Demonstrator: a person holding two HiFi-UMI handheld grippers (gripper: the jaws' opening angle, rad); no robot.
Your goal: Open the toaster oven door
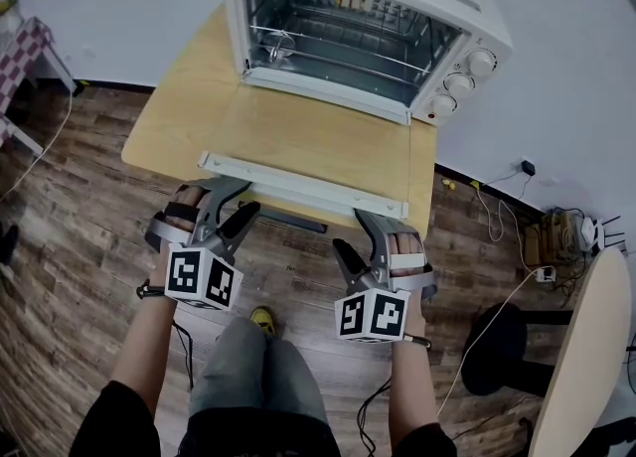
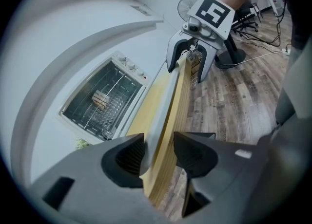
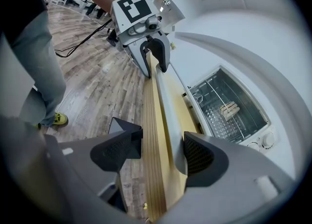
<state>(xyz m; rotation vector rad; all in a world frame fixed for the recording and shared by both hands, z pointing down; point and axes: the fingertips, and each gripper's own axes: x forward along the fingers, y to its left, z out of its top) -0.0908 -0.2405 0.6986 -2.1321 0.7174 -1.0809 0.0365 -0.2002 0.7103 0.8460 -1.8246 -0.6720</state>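
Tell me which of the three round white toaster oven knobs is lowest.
The round white knob nearest the lowered glass door; the middle knob and top knob sit higher.

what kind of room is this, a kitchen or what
Probably an office or lab space, not a kitchen: the toaster oven sits on a plain wooden table by a white wall, with loose cables and office chairs around.

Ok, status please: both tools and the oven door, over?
Left tool open, right tool open, both astride door handle and table edge. Oven door fully down, lying flat. Nothing in the way.
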